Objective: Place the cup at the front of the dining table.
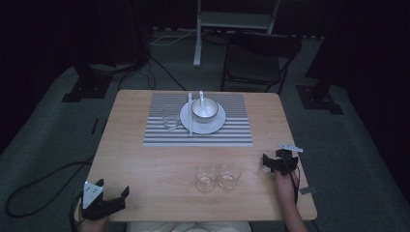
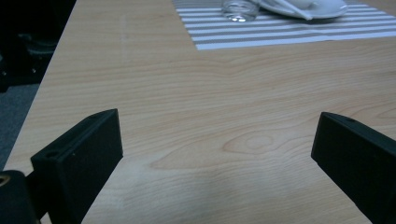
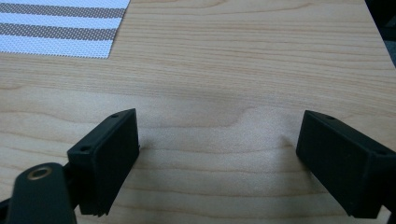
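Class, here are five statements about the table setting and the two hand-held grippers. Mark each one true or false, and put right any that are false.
1. Two empty glasses stand side by side on the bare wood near the person's edge of the table. True.
2. The bowl sits directly on the striped mat. False: it sits on the white plate, which lies on the mat.
3. The left gripper has its jaws apart with nothing between them. True.
4. The right gripper is clamped on one of the near glasses. False: it is open and apart from them.
5. A third glass stands on the mat beside the plate. True.
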